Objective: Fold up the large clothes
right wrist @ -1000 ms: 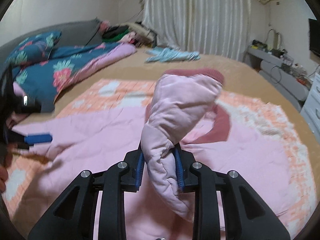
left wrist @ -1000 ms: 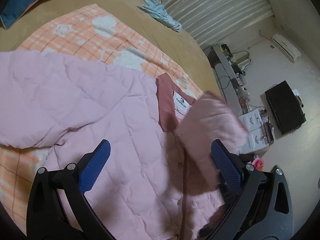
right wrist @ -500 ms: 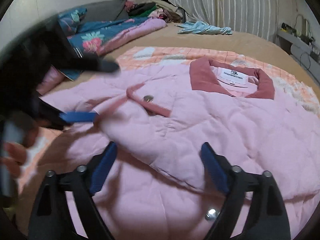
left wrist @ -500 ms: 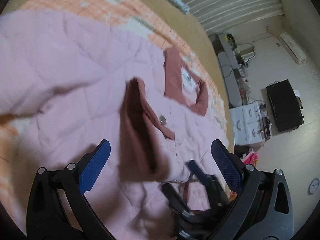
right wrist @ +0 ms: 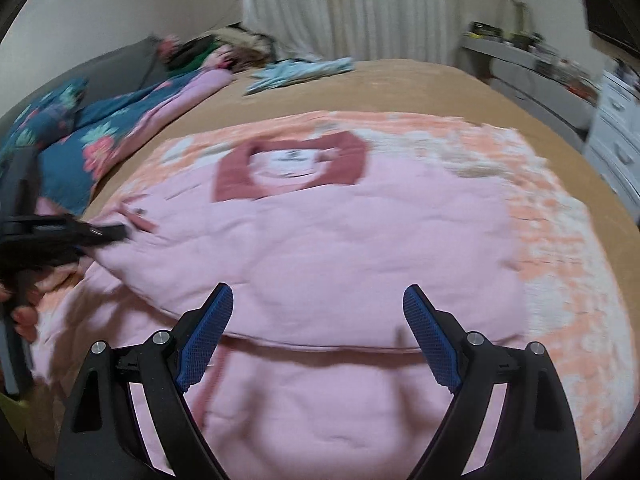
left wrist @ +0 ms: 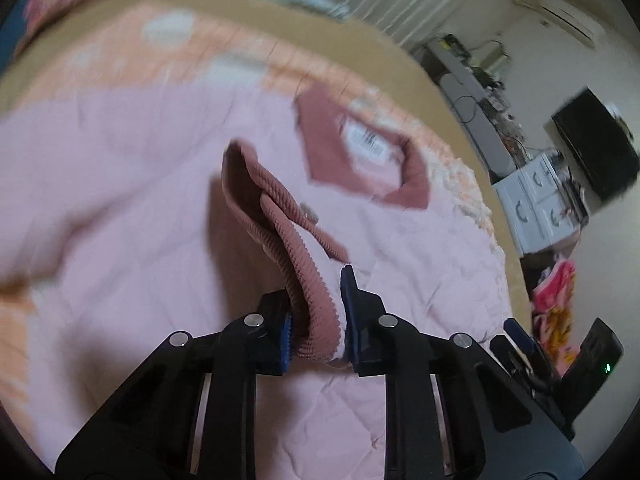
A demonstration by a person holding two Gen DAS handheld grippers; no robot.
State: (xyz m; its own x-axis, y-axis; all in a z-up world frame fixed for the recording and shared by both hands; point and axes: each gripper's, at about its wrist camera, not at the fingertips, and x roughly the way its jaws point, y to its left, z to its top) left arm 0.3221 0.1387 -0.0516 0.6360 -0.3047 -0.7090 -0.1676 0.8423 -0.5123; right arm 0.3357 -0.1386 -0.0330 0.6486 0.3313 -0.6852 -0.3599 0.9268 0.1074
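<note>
Label [left wrist: 366, 142] on jacket [left wrist: 132, 184], unreadable

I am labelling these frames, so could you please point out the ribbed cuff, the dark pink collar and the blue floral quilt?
ribbed cuff [left wrist: 310, 280], left wrist view, on the ribbing just above the jaws.
dark pink collar [right wrist: 348, 160], right wrist view, on its right half.
blue floral quilt [right wrist: 104, 140], right wrist view, on a pink flower.

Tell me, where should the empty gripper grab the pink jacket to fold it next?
Probably the pink jacket at its folded near edge, just ahead of the open right gripper. That edge lies straight, slightly raised, and faces the jaws, so come in low from the near side. The left gripper is closing on the ribbed cuff.
</note>
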